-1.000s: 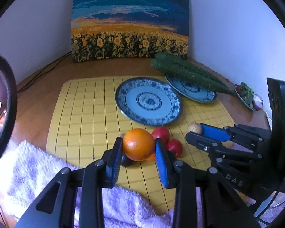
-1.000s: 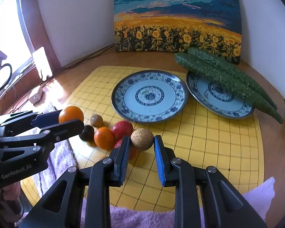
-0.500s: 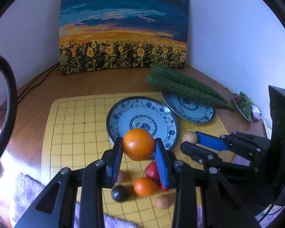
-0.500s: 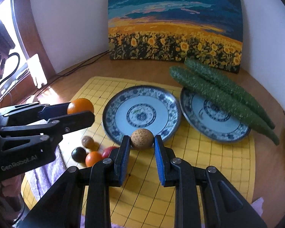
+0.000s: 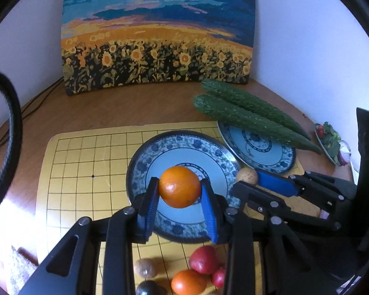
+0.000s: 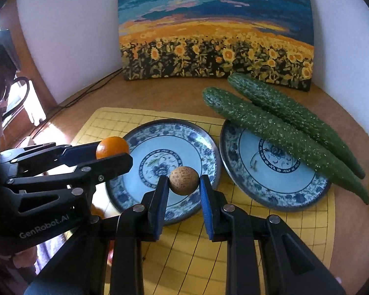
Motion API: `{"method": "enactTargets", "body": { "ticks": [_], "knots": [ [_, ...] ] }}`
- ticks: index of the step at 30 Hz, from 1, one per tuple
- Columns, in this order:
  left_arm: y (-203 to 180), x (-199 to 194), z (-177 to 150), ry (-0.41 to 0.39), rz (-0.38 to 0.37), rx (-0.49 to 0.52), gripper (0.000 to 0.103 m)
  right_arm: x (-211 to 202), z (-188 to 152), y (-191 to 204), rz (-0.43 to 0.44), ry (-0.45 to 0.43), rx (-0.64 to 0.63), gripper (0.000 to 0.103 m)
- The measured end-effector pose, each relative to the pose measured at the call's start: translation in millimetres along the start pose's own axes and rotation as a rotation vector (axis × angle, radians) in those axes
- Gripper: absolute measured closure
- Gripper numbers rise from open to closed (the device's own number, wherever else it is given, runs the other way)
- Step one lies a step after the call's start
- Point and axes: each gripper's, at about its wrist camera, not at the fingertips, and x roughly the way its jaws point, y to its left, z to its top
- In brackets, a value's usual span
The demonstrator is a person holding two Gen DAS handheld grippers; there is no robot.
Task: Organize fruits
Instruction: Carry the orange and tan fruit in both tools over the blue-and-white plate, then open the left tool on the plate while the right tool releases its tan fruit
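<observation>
Two firm round fruits: my left hand-held gripper [image 5: 179, 191] clamps the orange [image 5: 179, 186], my right hand-held gripper [image 6: 184, 184] the brown fruit [image 6: 184, 180]; both roll easily, so I pinch across their middles.

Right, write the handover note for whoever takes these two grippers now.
Left gripper: shut on the orange, above the empty plate.
Right gripper: shut on the speckled tan fruit, above the same plate's near edge.
Other plate: two cucumbers lying across it.
Done: both fruits lifted.
Left: set both down, then fetch the loose fruits from the yellow mat.
</observation>
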Motion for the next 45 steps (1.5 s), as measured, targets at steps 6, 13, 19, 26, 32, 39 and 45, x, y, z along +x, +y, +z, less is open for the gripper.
{"method": "enactTargets", "body": {
  "ticks": [6,13,19,26,32,39,45],
  "knots": [
    [5.4,18.6,-0.4,0.032,-0.001,-0.01,0.068,10.7,4.0,-5.7,-0.005,0.014,0.013,0.076],
    [10.0,28.0,-3.4,0.046,0.001,-0.017,0.068,19.6,2.8,-7.1,-0.006,0.032,0.017,0.076],
    [10.7,32.9,-3.3,0.057,0.01,-0.014,0.068,24.4,3.5,-4.0,-0.007,0.041,0.011,0.076],
    [9.1,36.6,-1.8,0.065,0.026,-0.014,0.068,26.9,2.8,-3.7,-0.004,0.051,0.007,0.076],
    [8.9,30.9,-0.9,0.058,0.06,-0.005,0.061,26.1,3.7,-6.1,0.014,0.049,0.023,0.076],
    [12.7,22.2,-3.8,0.055,0.07,-0.025,0.056,18.9,3.2,-8.0,0.023,0.031,0.041,0.065],
    [13.7,12.5,-8.7,0.048,0.084,-0.032,0.05,9.6,2.1,-6.2,0.01,0.01,0.054,0.055]
  ]
}}
